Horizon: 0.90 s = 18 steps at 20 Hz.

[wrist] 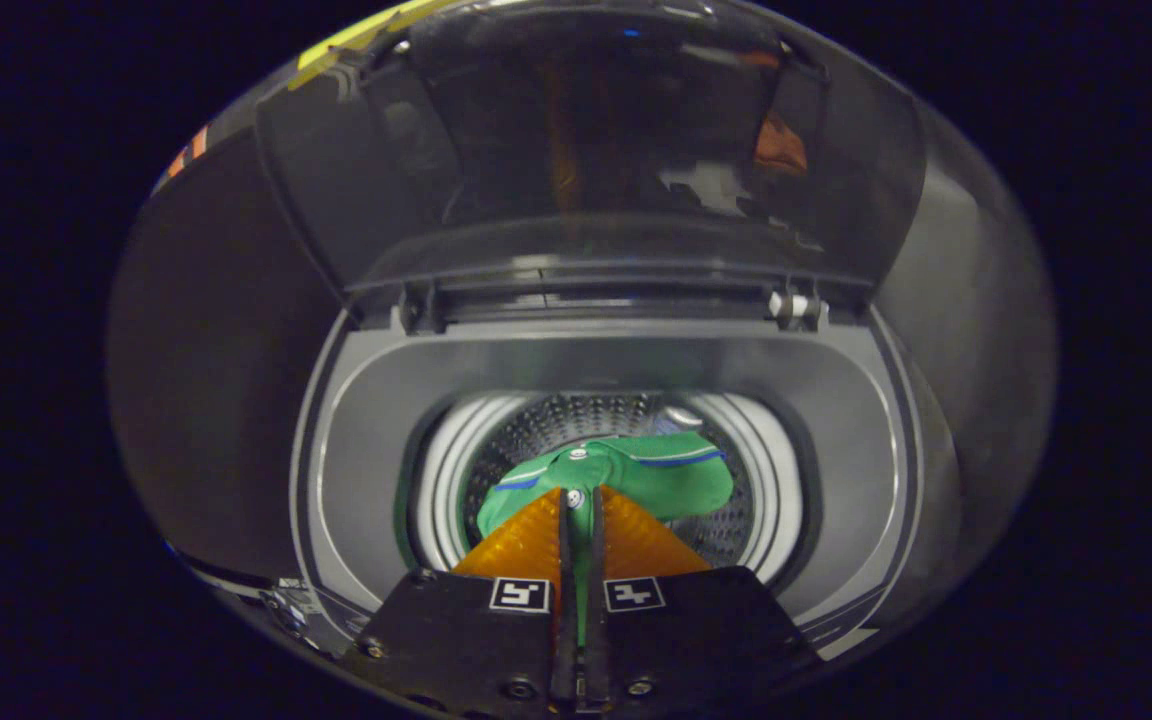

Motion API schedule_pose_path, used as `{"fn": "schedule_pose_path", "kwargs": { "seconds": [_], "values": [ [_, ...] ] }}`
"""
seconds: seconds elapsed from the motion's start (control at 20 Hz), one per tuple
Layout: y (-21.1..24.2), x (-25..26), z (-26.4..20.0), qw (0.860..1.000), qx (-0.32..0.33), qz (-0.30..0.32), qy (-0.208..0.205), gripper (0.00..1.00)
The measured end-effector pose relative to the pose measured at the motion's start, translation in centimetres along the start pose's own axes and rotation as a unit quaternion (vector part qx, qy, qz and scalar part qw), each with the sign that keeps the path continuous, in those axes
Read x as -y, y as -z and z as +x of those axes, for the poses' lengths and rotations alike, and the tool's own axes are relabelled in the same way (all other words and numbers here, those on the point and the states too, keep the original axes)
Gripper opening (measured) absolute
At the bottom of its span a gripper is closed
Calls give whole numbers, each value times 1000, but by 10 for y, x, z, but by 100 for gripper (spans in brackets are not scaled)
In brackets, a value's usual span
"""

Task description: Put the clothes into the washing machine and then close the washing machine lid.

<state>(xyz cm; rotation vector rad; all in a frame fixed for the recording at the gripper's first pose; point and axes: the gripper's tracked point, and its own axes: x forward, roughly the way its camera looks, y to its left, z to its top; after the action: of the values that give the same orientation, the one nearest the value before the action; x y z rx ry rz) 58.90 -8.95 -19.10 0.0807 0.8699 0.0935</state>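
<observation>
My tool [577, 505] is nearly pressed together, both fingers pinching a fold of the green shirt [636, 475] right at the tips. A strip of green shows down the narrow gap between them, so the cloth is caught deep in the grip. The rest of the shirt bunches just ahead of the fingers, hanging over the drum [596, 420], apparently not yet resting on its floor.

My worry: if I spread the fingers here, the cloth could drape over the drum's white rim [441, 490] instead of dropping in, since it hangs close to that ring on my left. A small button sits right at the fingertips; it might snag as I let go and drag the shirt back out when I pull away.

Beyond the drum, the lid [596, 160] stands raised and tilted back on its hinge [796, 305]. I'd guess any sleeve left over the opening would jam it when it comes down.

The grey top deck [366, 440] around the opening is smooth and bare. Around the washer the booth is dark, with little detail to read.
</observation>
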Motion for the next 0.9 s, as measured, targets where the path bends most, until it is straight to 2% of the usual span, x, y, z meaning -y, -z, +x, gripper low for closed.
{"fn": "schedule_pose_path", "kwargs": {
  "seconds": [0.35, 0.65, 0.85, 0.9],
  "values": [
    [30, 3, 20, 998, -52, 21, 5, 8],
    [36, 7, 21, 998, -58, 33, 13, 12],
    [24, 7, 16, 999, -29, 17, 20, 21],
    [22, 7, 14, 999, -20, 10, 25, 33]
  ]
}}
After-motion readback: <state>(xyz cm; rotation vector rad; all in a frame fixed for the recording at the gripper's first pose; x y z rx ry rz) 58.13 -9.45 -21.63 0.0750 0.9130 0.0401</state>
